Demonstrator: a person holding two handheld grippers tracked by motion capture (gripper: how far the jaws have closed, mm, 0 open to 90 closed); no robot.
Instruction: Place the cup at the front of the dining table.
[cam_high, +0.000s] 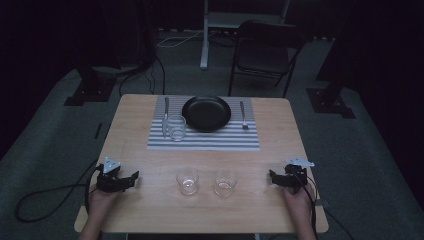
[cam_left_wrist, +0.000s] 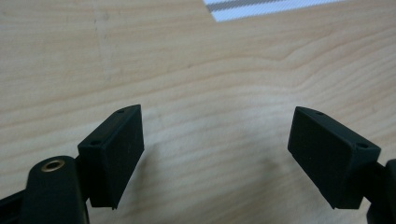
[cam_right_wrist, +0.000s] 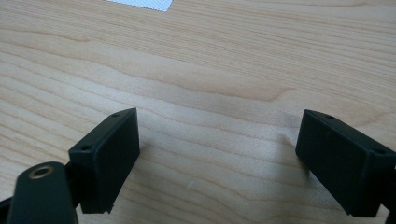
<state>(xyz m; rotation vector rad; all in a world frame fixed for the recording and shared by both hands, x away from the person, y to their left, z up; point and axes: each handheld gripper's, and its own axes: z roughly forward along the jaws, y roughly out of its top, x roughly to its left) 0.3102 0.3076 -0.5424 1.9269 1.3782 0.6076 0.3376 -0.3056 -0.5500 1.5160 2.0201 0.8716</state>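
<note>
Both the left gripper (cam_high: 131, 179) and right gripper (cam_high: 274, 177) are resting with jaws wide apart, gripping nothing, flanking two near glasses (cam_high: 187, 180) on the table (cam_high: 145, 200).

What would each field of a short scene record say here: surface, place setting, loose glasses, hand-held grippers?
surface: wooden table with a striped mat at its far side
place setting: black plate on the mat, knife to its left, fork to its right, mat glass beside the knife
loose glasses: left glass and right glass, upright, apart, on bare wood near the front
left hand-held gripper: open, holding nothing
right hand-held gripper: open, holding nothing
</note>
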